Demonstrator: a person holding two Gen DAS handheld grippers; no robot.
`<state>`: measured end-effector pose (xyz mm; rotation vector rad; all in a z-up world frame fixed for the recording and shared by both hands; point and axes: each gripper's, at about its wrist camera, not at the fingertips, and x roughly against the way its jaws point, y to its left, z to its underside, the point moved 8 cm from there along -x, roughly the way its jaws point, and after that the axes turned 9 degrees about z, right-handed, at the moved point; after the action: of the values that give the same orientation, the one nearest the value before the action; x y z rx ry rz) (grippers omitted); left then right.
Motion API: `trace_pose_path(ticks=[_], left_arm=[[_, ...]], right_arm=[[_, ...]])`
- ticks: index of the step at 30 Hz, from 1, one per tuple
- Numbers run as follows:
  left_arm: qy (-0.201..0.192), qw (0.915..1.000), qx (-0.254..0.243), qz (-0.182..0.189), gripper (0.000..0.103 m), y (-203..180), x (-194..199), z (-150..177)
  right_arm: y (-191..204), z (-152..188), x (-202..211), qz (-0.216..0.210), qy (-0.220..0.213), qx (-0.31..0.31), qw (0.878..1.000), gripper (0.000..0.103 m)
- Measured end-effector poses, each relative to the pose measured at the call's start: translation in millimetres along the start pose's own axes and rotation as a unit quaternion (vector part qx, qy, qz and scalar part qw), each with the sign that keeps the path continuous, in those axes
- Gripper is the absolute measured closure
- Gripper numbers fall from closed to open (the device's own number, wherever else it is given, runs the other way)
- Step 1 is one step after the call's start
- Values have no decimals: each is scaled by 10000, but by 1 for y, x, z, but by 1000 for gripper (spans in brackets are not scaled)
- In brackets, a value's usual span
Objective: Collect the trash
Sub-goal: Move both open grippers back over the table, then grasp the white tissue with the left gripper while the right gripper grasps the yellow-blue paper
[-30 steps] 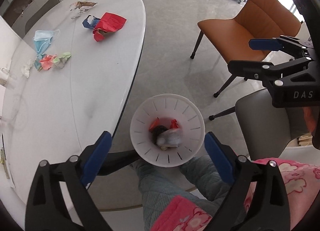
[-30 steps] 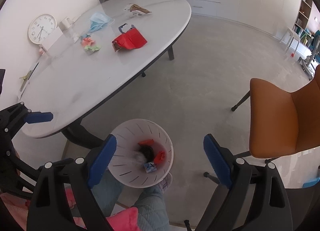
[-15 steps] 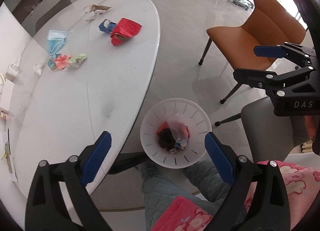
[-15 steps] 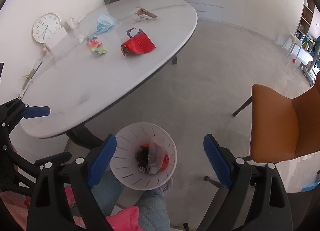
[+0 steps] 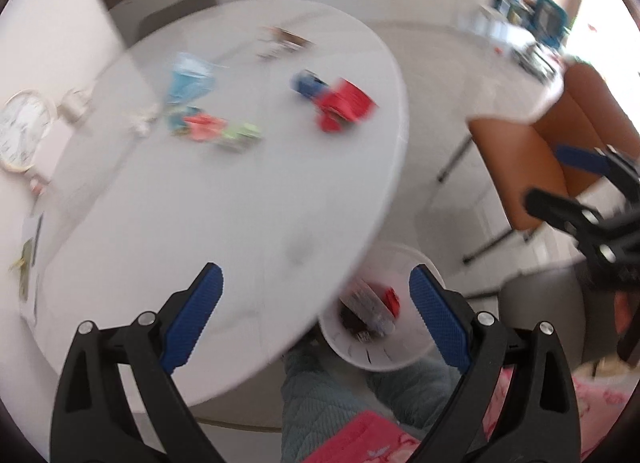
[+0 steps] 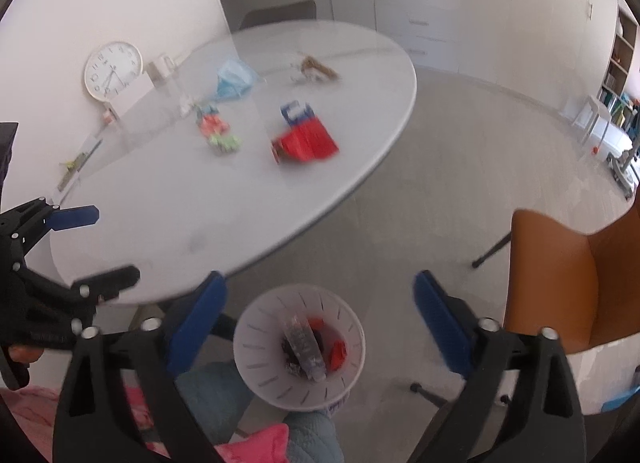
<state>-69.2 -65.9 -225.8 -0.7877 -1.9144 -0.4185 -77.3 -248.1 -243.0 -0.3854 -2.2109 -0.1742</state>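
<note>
Both grippers hang over the near end of the white oval table point(image 6: 224, 207), and neither carries anything. The left gripper point(image 5: 316, 317) has its jaws spread wide and empty above the table edge. The right gripper point(image 6: 320, 323) is released too, its jaws having just opened a little further, nothing between them. Straight below it on the floor stands the white bin point(image 6: 256, 363), half tucked under the table rim in the left view, with dark scraps, a clear wrapper and a bit of red already inside. More trash waits farther up the table: a red packet point(image 6: 306, 141) with something blue behind it, a blue face mask point(image 6: 234, 79), a small pink-and-green bundle point(image 6: 218, 133) and a brown wrapper point(image 6: 318, 69). An orange chair point(image 6: 560, 279) sits off to the right.
</note>
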Motion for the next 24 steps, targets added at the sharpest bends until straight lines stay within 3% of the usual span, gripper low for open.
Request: trace_pose_path(ticks=[6, 12, 24], left_arm=[[-634, 9947, 595, -557, 7, 68, 34, -34], [-870, 9890, 955, -723, 7, 136, 45, -62], [-754, 9918, 927, -453, 7, 258, 0, -114]], right_arm=[[22, -45, 4, 12, -333, 259, 9991, 2], [56, -91, -4, -45, -581, 283, 9979, 2], [163, -161, -63, -325, -544, 262, 9976, 2]])
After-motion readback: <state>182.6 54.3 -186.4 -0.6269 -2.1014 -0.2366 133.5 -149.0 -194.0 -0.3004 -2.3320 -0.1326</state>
